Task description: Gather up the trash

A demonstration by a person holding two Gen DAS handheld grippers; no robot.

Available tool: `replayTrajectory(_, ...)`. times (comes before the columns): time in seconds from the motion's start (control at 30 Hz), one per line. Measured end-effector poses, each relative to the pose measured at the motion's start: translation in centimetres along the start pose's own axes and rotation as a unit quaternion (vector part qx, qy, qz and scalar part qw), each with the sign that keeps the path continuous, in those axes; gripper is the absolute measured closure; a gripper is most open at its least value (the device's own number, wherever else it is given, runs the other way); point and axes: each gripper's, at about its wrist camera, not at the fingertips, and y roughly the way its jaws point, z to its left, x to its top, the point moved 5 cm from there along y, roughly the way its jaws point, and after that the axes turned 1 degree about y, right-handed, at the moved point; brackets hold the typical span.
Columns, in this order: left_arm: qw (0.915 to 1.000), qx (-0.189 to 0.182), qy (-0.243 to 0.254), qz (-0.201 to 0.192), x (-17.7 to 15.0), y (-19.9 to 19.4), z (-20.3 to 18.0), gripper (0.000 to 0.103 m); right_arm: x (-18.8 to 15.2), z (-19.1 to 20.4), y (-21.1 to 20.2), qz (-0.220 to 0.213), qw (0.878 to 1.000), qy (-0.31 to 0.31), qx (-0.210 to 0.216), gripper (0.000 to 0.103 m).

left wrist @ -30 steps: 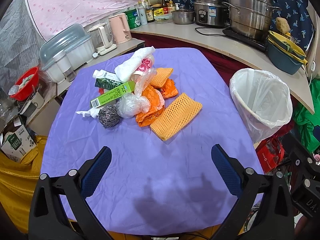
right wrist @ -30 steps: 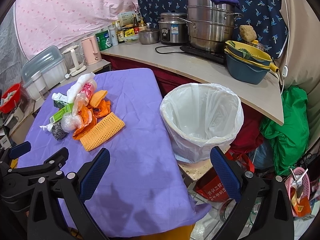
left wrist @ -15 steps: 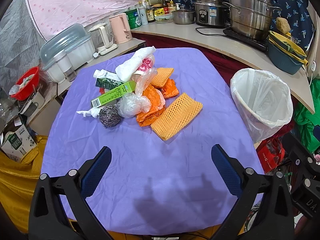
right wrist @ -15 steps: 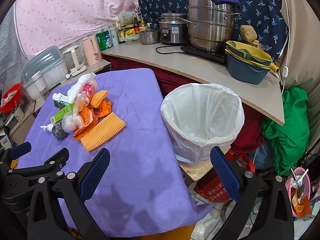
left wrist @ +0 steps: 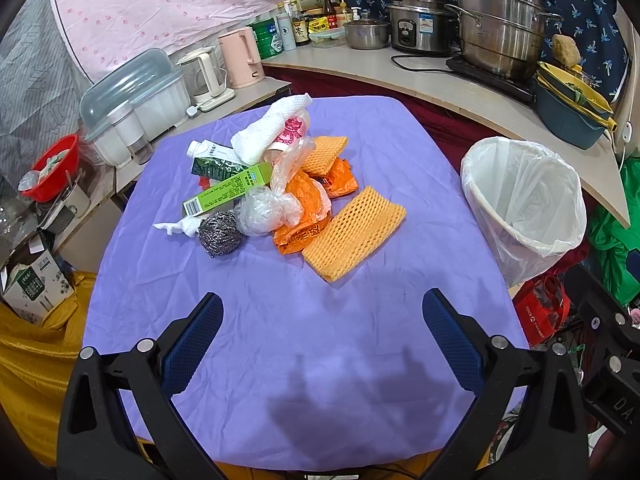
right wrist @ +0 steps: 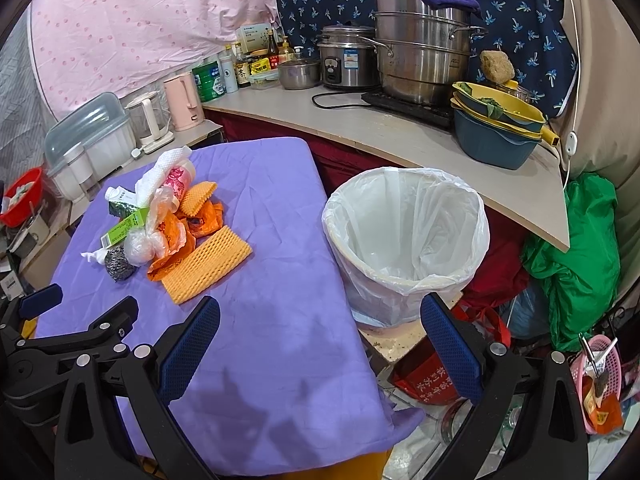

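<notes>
**Both hand-held grippers spread above the worktop**

I see my left hand-held gripper spread wide and empty over the purple worktop, facing the trash pile. My right hand-held gripper is equally spread, empty, near the lined bin beside the worktop's edge.
</notes>
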Motion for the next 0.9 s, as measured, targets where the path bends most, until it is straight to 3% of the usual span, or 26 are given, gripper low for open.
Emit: replayTrajectory(0.9,1.0000,0.001,0.002,-0.002,0.22,-0.12,-0.05,0.008,0.01,-0.07,-0.05,-0.001,1.000,0.001,0.001,0.007)
